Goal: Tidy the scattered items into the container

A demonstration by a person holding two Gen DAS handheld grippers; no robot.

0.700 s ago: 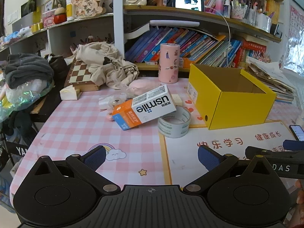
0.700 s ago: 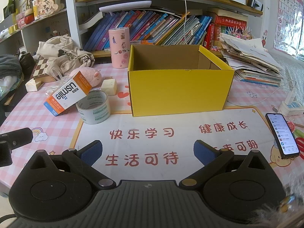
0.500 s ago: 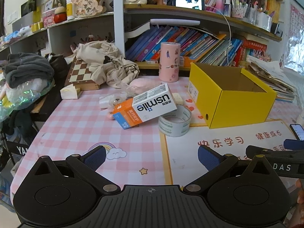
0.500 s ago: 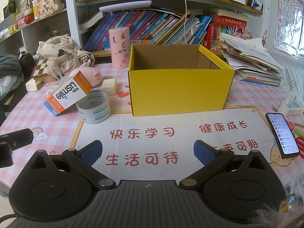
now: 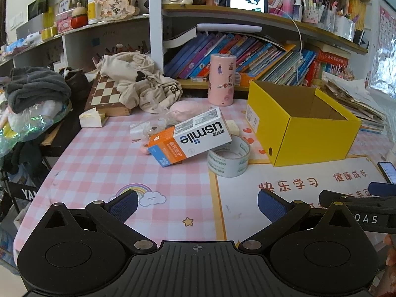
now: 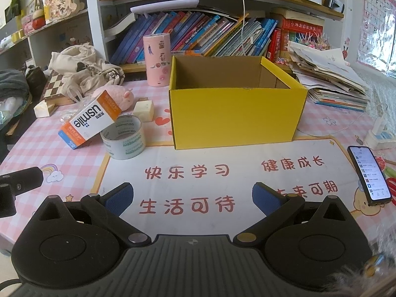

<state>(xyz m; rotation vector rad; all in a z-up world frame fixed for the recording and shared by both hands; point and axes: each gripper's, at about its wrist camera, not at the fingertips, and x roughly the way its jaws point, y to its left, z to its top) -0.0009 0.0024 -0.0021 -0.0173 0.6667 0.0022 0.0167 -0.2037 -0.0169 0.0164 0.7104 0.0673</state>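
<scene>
An open yellow cardboard box (image 5: 307,137) (image 6: 235,116) stands on the pink checked table, nothing visible inside. Left of it lie an orange-and-white usmile carton (image 5: 189,136) (image 6: 90,122) leaning on a roll of clear tape (image 5: 229,159) (image 6: 123,137), a pale cube (image 6: 143,110), a pink plush toy (image 6: 115,94) and small clear bits (image 5: 146,130). My left gripper (image 5: 196,204) is open over the near table edge, well short of the carton. My right gripper (image 6: 191,195) is open above the white mat, in front of the box.
A pink cylinder tin (image 5: 221,79) stands behind the items. A chessboard (image 5: 106,94) under crumpled cloth (image 5: 138,81) sits at back left. A phone (image 6: 370,174) lies at the right on the white mat (image 6: 222,173). A paper stack (image 6: 329,81) and bookshelves line the back.
The left wrist view has tipped or lifted slightly, so the items sit a little lower in it. The right gripper has kept still.
</scene>
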